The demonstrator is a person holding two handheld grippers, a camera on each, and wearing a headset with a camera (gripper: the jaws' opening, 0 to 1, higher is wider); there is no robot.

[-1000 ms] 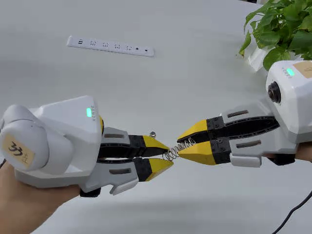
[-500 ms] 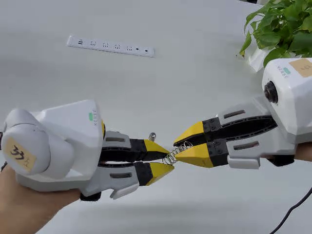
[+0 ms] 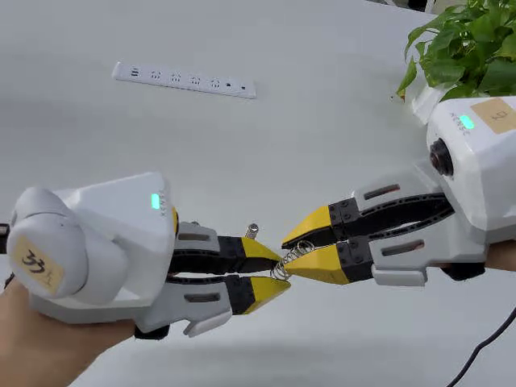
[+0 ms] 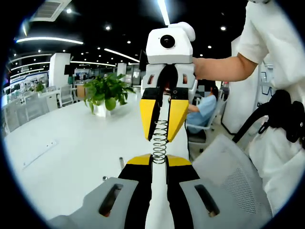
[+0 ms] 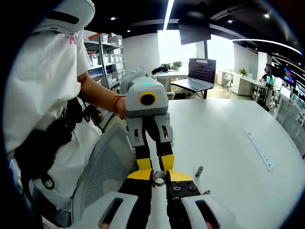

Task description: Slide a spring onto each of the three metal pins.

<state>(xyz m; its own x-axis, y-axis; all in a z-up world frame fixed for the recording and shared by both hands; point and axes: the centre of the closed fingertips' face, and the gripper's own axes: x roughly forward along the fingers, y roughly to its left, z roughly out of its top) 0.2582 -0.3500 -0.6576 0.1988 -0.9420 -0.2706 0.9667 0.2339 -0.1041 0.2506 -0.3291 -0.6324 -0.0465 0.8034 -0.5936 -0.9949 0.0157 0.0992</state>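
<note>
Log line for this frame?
spring: in the air between both tips | right hand-held gripper: shut on spring | left hand-held gripper: at its other end, grip unclear | pin: upright, no spring on it

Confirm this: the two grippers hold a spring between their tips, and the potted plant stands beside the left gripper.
Wrong on the plant. The head view shows the potted plant beside the right gripper, not the left gripper. The rest stands: the two grippers hold the spring between their tips.
</note>
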